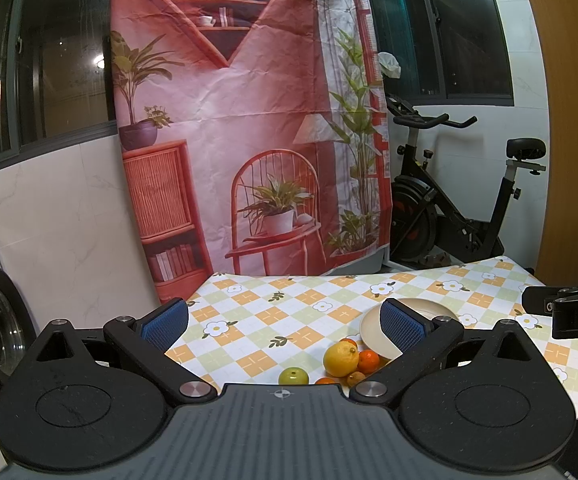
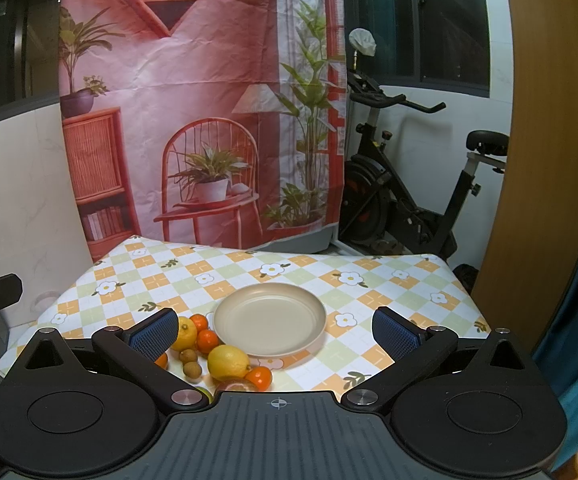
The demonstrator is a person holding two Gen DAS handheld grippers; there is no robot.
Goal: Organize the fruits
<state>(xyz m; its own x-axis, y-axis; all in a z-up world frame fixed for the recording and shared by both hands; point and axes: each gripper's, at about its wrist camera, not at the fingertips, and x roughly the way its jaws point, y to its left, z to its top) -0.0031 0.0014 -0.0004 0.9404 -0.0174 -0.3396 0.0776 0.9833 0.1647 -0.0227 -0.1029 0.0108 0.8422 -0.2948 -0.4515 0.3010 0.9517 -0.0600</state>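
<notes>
An empty beige plate [image 2: 270, 319] sits mid-table on the checked cloth; in the left wrist view the plate [image 1: 371, 330] is partly hidden behind my right finger. Left of it lies a cluster of fruit: a large lemon [image 2: 228, 362], a second lemon [image 2: 184, 333], small oranges [image 2: 207, 340], brown longans [image 2: 192, 370]. The left wrist view shows the lemon [image 1: 341, 358], an orange [image 1: 368, 361] and a green fruit [image 1: 293, 376]. My left gripper [image 1: 283, 322] is open above the table's near left part. My right gripper [image 2: 275, 334] is open, hovering before the plate, holding nothing.
The table [image 2: 409, 280] has a flowered orange-and-green checked cloth. A printed backdrop [image 2: 193, 100] hangs behind it. An exercise bike [image 2: 405, 196] stands at the back right, a wooden door [image 2: 557, 160] on the right. The other gripper's body [image 1: 573, 312] shows at the right edge.
</notes>
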